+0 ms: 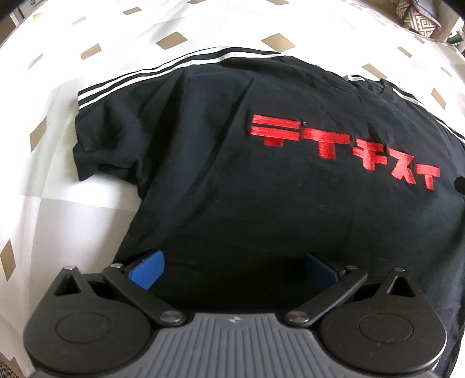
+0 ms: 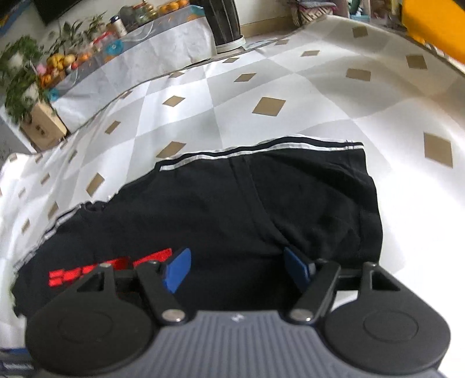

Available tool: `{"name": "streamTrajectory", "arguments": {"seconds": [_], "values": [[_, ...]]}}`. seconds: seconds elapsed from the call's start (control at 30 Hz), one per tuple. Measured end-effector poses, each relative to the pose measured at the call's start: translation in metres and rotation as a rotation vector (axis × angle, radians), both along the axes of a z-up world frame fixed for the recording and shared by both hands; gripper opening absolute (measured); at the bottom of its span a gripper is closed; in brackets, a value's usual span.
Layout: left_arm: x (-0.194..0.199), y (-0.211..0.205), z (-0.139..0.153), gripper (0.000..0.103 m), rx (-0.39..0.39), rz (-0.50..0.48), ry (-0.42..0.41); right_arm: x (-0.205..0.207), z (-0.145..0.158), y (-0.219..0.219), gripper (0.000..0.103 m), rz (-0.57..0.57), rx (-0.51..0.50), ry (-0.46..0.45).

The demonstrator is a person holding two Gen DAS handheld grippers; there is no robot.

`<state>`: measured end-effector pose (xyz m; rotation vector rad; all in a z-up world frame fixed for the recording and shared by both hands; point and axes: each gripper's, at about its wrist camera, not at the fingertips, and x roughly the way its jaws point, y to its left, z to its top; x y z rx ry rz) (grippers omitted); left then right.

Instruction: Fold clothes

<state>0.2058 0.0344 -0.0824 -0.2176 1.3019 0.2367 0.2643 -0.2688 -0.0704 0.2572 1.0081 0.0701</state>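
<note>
A black T-shirt (image 1: 232,174) with red lettering (image 1: 343,148) and white shoulder stripes lies flat, face up, on a patterned cloth. In the left wrist view my left gripper (image 1: 234,261) points steeply down over the shirt's body near its left side edge, below the short sleeve (image 1: 107,130). Its blue pads (image 1: 148,267) stand wide apart with only flat fabric beneath, so it is open. In the right wrist view my right gripper (image 2: 237,264) hovers over the same T-shirt (image 2: 232,209) by the other sleeve (image 2: 319,189), open, the red lettering (image 2: 110,267) to its left.
The shirt rests on a white and grey cloth with tan diamonds (image 2: 261,87), also seen around the shirt (image 1: 58,203). Beyond it are a side surface with fruit and plants (image 2: 58,64), a wooden box (image 2: 43,125), a dark cylinder (image 2: 225,20) and something orange (image 2: 436,23).
</note>
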Motion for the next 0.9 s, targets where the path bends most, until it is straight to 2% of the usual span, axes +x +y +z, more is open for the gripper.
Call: {"name": "streamTrajectory", "arguments": {"seconds": [0.23,0.4,0.53,0.73,0.9], "values": [[-0.004,0.000,0.001,0.103,-0.003,-0.020,0.004,-0.002,0.004,0.020,0.072,0.047,-0.101,0.019],[-0.007,0.007,0.013,0.103,-0.051,-0.004,-0.027,-0.006,0.013,0.036,0.074,0.101,-0.114,0.009],[-0.007,0.019,0.027,0.103,-0.018,-0.002,-0.071,-0.010,0.010,0.052,0.074,0.158,-0.090,0.055],[-0.006,0.045,0.035,0.103,-0.012,0.063,-0.084,-0.024,0.012,0.090,0.074,0.293,-0.144,0.081],[-0.010,0.071,0.037,0.103,-0.020,0.147,-0.068,-0.041,0.030,0.112,0.074,0.337,-0.159,0.076]]}}
